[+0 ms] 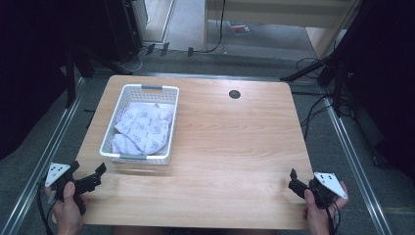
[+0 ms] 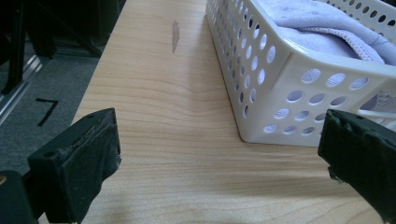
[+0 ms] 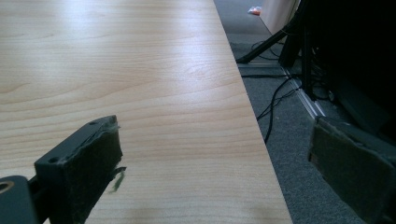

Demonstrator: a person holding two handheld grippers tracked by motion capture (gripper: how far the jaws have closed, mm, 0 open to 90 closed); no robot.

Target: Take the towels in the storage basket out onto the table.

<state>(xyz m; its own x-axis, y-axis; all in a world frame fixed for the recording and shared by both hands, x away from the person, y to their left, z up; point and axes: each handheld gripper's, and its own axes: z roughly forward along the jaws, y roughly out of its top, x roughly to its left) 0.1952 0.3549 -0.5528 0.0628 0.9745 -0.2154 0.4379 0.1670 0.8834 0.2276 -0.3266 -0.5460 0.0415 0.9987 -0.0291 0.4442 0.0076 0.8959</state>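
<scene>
A white perforated basket [image 1: 140, 159] stands on the left half of the wooden table [image 1: 235, 142]. Inside it lies a bunched white cloth with a lavender print [image 1: 144, 127]. Held in a hand at the table's front left corner, my left gripper [image 1: 95, 176] is open, just short of the basket's near left corner. In the left gripper view the basket wall [image 2: 299, 70] and the cloth [image 2: 317, 28] rise ahead, and nothing lies between the spread jaws of the gripper [image 2: 218, 128]. My right gripper [image 1: 293, 180] is open at the front right edge, its jaws straddling the table edge [image 3: 215, 135].
A round dark cable hole [image 1: 234, 94] sits near the table's far edge. A small grey mark [image 2: 175, 35] is on the wood left of the basket. Cables [image 3: 275, 102] and black stand legs [image 1: 313, 68] lie on the grey floor to the right. Metal rails [image 1: 44, 147] flank the table.
</scene>
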